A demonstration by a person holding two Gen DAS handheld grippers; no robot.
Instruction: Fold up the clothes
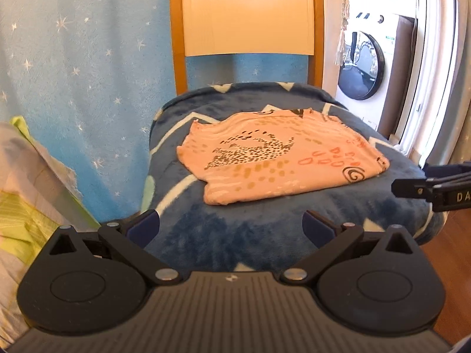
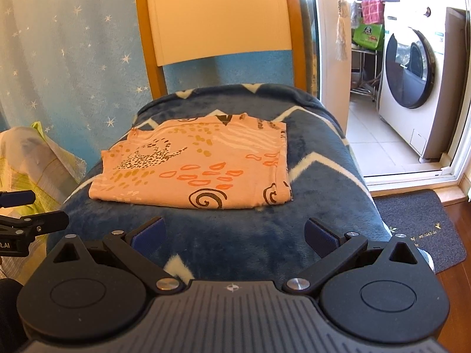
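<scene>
- The peach patterned garment [image 2: 191,170] lies folded into a flat rectangle on the blue blanket [image 2: 235,250] that covers a chair seat, nearer the seat's back half.
- The garment shows black speckles, orange outlines and dark spirals on its top layer; its edges look fairly even, with a small notch at the far edge.
- The left gripper [image 1: 231,225] hovers short of the seat's front edge, its 2 blue-padded fingers spread wide with nothing between them, clear of the garment.
- The right gripper [image 2: 235,235] sits likewise over the front of the blanket, fingers wide apart and empty, not touching the cloth.
- Each gripper shows at the edge of the other's view, so they hang side by side.
- The wooden chair back [image 2: 217,14] rises behind the seat, in front of a blue star-printed curtain [image 1: 73,58].
- A washing machine [image 2: 412,82] stands beyond a doorway to the right, and a dark mat [image 2: 418,223] lies on the floor there.
- A pile of pale and green cloth [image 1: 26,206] sits to the left of the chair.
</scene>
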